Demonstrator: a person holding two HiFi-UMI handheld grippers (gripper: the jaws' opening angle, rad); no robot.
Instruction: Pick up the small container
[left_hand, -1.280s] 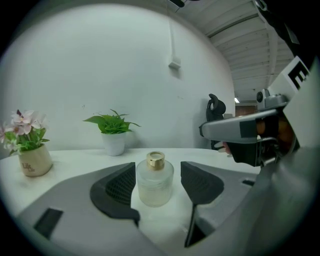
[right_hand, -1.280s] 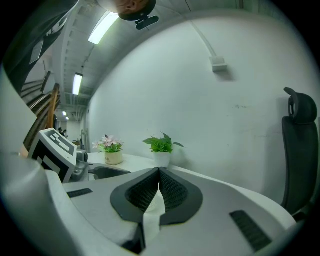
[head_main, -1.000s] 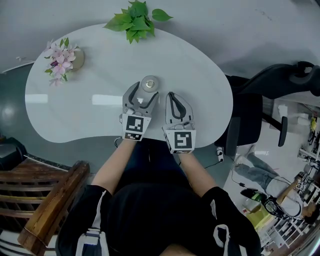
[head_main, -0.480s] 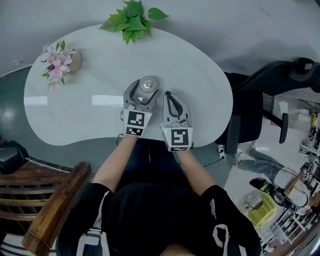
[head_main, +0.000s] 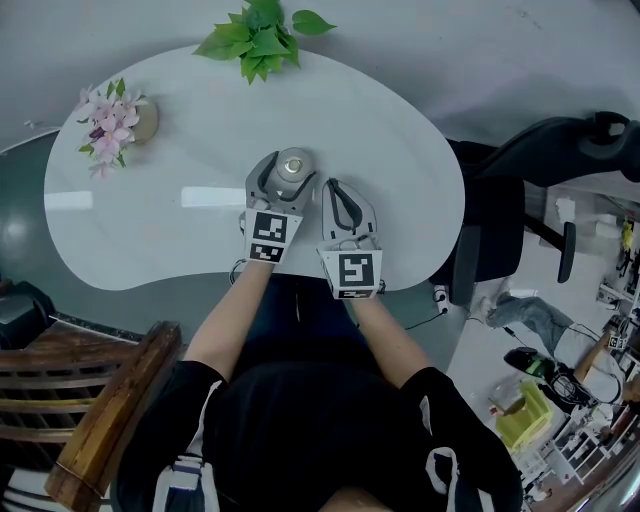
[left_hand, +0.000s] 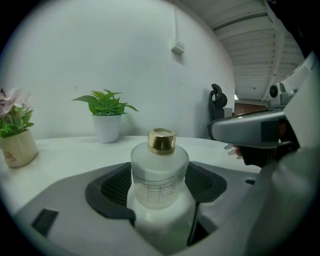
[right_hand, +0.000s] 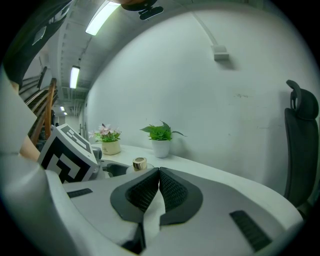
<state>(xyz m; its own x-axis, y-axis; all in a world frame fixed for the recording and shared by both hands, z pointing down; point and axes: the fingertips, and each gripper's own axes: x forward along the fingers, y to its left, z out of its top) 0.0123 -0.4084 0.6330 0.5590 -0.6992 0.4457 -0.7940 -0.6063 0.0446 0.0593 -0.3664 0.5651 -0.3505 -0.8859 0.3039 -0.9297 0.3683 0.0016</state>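
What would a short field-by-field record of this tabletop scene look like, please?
surface: white table
small container: frosted bottle, gold cap, upright on the table
left tongs: open, jaws have just been opening, container between them, not gripped
right tongs: shut, empty, beside the left tongs
other items: potted green plant at far edge; pink flowers at left end
task state: container not yet lifted

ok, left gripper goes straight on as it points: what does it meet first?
The small container: it already stands between the jaws of the left gripper, which have just been opening, seemingly not yet gripped.
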